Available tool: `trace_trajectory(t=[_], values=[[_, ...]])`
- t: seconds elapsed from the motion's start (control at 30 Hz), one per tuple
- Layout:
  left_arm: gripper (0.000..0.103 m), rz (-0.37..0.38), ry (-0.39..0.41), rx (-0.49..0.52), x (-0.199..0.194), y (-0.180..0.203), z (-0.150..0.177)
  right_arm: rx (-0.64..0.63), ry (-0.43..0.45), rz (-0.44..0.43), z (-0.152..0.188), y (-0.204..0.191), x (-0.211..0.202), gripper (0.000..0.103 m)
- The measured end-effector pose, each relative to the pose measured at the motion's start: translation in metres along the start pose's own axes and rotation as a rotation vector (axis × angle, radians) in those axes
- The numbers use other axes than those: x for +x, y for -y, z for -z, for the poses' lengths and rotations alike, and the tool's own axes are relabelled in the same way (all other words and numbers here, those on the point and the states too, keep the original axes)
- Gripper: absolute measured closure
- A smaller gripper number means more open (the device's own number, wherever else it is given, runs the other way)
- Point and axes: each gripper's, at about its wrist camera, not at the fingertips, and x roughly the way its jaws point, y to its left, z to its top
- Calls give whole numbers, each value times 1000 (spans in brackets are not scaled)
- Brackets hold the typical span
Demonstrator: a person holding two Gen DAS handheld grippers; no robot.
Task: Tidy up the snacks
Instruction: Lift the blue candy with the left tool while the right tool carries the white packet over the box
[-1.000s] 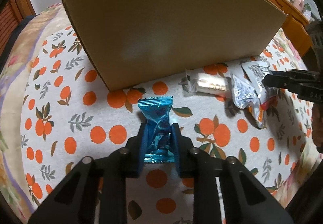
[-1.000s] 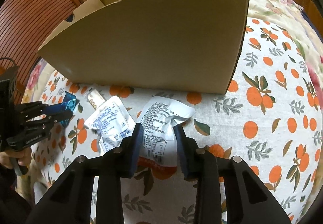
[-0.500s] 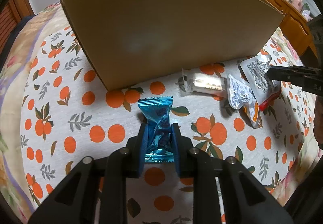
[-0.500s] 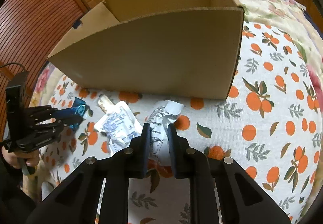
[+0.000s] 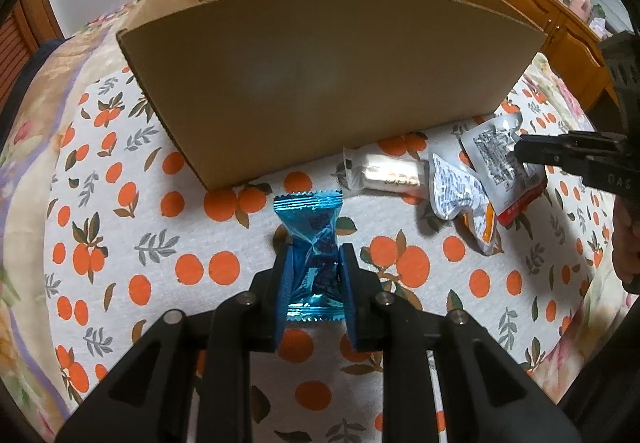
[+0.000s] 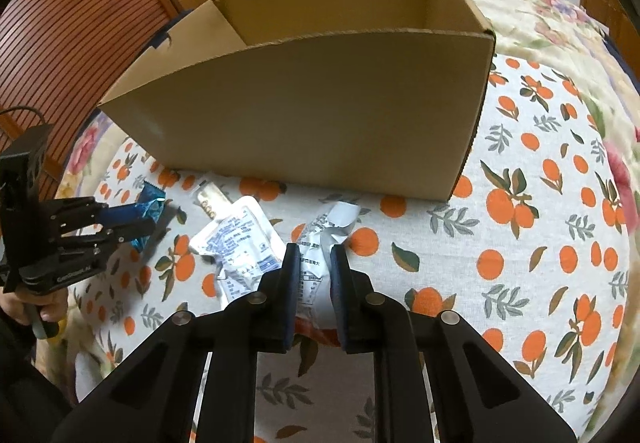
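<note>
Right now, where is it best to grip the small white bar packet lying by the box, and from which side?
Probably across the middle of the white bar packet, from above. It lies flat on the tablecloth, long and narrow, beside the cardboard box, its right end meeting the silver pouch.

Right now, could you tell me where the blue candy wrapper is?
In the left wrist view, the blue candy wrapper is pinched in the left gripper, just in front of the cardboard box, left of the silver snack packets.
</note>
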Motion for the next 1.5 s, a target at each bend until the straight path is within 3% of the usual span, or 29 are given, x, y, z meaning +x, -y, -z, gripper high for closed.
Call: trace_trajectory(t=[0.2,0.4,0.43,0.47,0.57,0.7,0.8,1.0,1.03,1.07,1.5], values=[[83,-5,-9,19,6,6,0,10,-11,19,-3,6,9,83],[83,0,-6,10,7,5,-1,17,-24,23,-5,9,23,71],[83,1,-5,8,6,4,-1,24,-25,15,-5,11,25,62],[83,2,-5,7,7,4,-2,27,-52,7,-4,11,31,62],[83,5,-2,8,5,4,-1,-36,-28,67,-2,-1,33,60],[83,19,13,9,-5,4,-3,-34,-25,61,-2,1,32,63],[83,31,40,7,-18,7,-5,-33,-7,53,-2,0,24,71],[83,48,93,4,-42,15,-11,-33,-15,37,2,0,16,75],[83,51,98,2,-45,16,-11,-33,-9,34,2,-1,13,85],[83,53,104,0,-48,17,-12,-24,6,27,0,-1,8,86],[83,56,197,-17,-85,28,-27,-65,66,9,0,-16,-30,87]])
